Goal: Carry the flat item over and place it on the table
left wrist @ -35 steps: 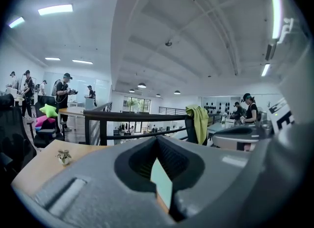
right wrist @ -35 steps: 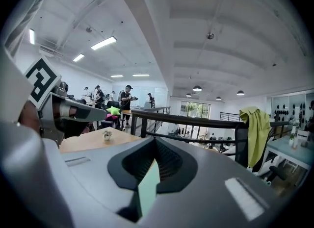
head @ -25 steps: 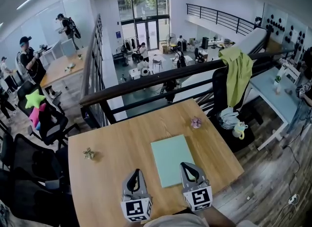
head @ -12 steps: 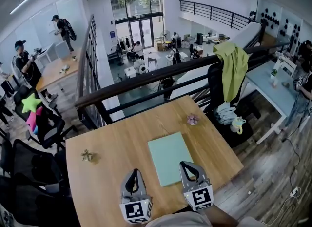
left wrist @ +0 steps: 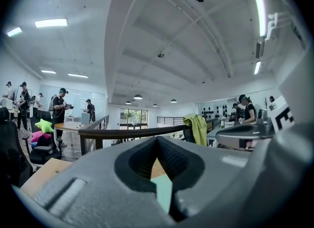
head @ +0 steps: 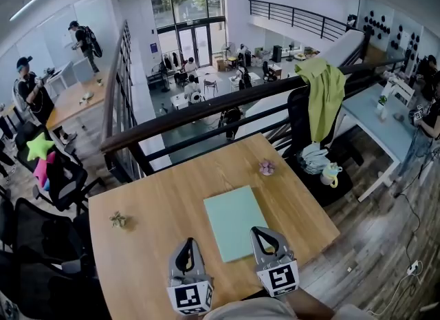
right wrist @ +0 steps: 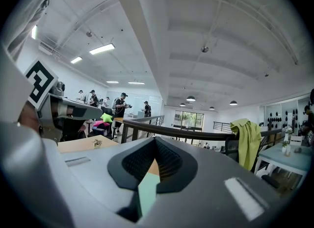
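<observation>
Mint-green flat board (head: pixel 230 219) flat on the wooden tabletop (head: pixel 151 243), towards the near right part, long side running away from the person. Nothing on top of it.

Left gripper (head: pixel 186 246) low at the near edge of the tabletop, just left of the board, pointing level. Jaws pressed together, nothing between them; only a sliver of green board and wood visible past the tips in the left gripper view.

Right gripper (head: pixel 262 235) beside it, tip overlapping the board's near right corner in the head view; contact with the board impossible to tell. Jaws closed tight as well, empty, green visible beyond them in the right gripper view.

Small dried-looking ornament (head: pixel 118 219) on the tabletop's left part, well apart from the board. Small pinkish ornament (head: pixel 266 167) near the far right corner. Dark railing (head: pixel 227 104) behind the tabletop. Yellow-green cloth (head: pixel 322 95) draped at the right end of the railing.
</observation>
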`<action>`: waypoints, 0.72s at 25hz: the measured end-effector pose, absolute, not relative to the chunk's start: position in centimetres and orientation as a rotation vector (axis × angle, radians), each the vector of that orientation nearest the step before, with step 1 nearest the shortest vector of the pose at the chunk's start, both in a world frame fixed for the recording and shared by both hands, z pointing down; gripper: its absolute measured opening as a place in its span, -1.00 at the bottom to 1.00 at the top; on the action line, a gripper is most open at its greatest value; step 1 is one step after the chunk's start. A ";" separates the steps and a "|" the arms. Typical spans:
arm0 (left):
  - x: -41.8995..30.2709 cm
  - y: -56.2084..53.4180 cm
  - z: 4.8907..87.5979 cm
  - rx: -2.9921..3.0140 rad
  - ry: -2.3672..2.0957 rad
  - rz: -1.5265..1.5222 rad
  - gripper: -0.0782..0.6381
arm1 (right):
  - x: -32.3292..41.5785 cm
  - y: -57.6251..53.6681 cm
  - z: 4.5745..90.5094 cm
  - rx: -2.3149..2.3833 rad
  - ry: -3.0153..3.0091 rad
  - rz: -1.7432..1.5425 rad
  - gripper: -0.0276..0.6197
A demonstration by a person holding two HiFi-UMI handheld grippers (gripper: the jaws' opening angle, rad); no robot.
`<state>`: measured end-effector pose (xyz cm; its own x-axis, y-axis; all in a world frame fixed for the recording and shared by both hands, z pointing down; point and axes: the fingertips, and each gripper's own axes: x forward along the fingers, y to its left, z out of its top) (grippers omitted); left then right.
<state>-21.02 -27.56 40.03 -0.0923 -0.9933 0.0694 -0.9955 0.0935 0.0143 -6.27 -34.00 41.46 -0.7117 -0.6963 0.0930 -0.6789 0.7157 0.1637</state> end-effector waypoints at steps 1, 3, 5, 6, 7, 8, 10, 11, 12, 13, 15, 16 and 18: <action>-21.0 -27.6 40.1 2.075 -2.272 0.052 -0.77 | -6.1 -34.1 41.5 1.122 -2.766 -0.178 -0.88; -21.0 -27.7 40.3 2.072 -2.263 0.054 -0.77 | -5.9 -34.1 41.4 1.123 -2.753 -0.188 -0.89; -21.1 -27.6 40.5 2.068 -2.259 0.059 -0.77 | -5.7 -34.1 41.6 1.133 -2.750 -0.176 -0.88; -21.0 -27.6 40.6 2.068 -2.257 0.060 -0.77 | -5.6 -34.1 41.7 1.142 -2.751 -0.167 -0.88; -21.0 -27.7 40.7 2.069 -2.255 0.060 -0.77 | -5.5 -34.2 41.7 1.145 -2.748 -0.168 -0.88; -20.9 -27.8 40.7 2.071 -2.253 0.059 -0.77 | -5.3 -34.2 41.7 1.143 -2.741 -0.179 -0.88; -20.8 -27.9 40.8 2.074 -2.248 0.060 -0.77 | -5.1 -34.2 41.6 1.143 -2.731 -0.196 -0.89; -20.7 -27.9 40.8 2.075 -2.246 0.061 -0.77 | -5.0 -34.2 41.6 1.147 -2.729 -0.194 -0.89; -20.7 -27.9 40.9 2.075 -2.245 0.062 -0.77 | -4.9 -34.2 41.7 1.153 -2.728 -0.187 -0.89; -20.7 -28.0 40.9 2.074 -2.244 0.064 -0.77 | -4.8 -34.3 41.9 1.159 -2.727 -0.177 -0.89; -20.6 -28.0 41.0 2.072 -2.239 0.066 -0.77 | -4.7 -34.4 42.0 1.162 -2.721 -0.169 -0.89; -20.5 -28.1 41.1 2.073 -2.236 0.066 -0.77 | -4.6 -34.4 42.0 1.160 -2.717 -0.171 -0.88; -20.4 -28.1 41.1 2.075 -2.234 0.064 -0.77 | -4.6 -34.5 42.0 1.165 -2.718 -0.169 -0.88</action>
